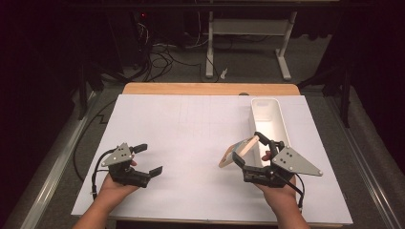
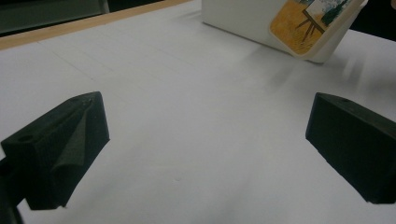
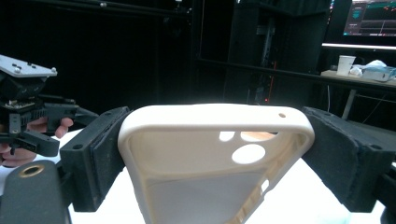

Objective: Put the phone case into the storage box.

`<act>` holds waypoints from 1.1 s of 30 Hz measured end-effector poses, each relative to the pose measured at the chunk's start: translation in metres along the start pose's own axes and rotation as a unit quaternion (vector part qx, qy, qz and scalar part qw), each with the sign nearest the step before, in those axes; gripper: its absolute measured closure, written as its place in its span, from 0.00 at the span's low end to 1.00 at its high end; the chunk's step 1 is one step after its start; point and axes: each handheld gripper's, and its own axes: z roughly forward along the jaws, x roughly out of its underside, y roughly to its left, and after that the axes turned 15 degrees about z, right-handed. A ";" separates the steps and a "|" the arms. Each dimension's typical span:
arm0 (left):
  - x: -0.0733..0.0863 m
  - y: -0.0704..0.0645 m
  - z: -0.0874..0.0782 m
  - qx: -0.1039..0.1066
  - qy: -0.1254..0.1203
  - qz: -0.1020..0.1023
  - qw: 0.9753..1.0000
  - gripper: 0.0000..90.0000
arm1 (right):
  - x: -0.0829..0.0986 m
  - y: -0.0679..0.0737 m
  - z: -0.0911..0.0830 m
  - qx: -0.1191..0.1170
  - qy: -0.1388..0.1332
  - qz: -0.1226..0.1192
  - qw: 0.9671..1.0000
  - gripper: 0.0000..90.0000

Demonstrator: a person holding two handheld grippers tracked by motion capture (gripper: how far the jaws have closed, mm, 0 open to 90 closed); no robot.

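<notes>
Cream phone case (image 3: pixel 215 158) clamped across its width in right gripper (image 1: pixel 248 155), lifted clear of counter (image 1: pixel 191 143) near right edge, tilted, printed back facing left; likely held for moving toward bin. Left gripper (image 1: pixel 145 159) near front-left corner, jaws spread wide, holding nothing, probably waiting. White oblong bin (image 1: pixel 268 119) beyond case, along right edge toward far corner, apparently empty.

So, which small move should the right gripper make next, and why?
Probably carry the phone case sideways over the white bin before releasing. The right gripper is shut on the case's sides, lifted beside the bin; the left gripper rests open and empty.
</notes>
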 end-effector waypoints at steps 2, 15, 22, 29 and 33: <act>0.000 0.000 0.000 -0.002 -0.002 0.000 1.000 0.00 | -0.002 -0.001 -0.002 0.001 -0.002 -0.001 1.000 0.14; 0.000 0.001 0.000 -0.005 0.000 -0.001 1.000 0.00 | -0.014 -0.010 -0.016 0.020 -0.027 0.008 0.999 0.14; 0.000 0.001 0.000 -0.003 0.000 0.000 1.000 0.00 | -0.019 -0.015 -0.024 0.028 -0.041 0.008 0.999 0.14; 0.000 0.002 0.000 -0.004 0.000 0.000 1.000 0.01 | -0.024 -0.018 -0.031 0.034 -0.054 0.010 0.998 0.14; 0.000 0.002 0.000 -0.004 0.000 0.001 1.000 0.01 | -0.027 -0.020 -0.035 0.038 -0.061 0.012 0.997 0.14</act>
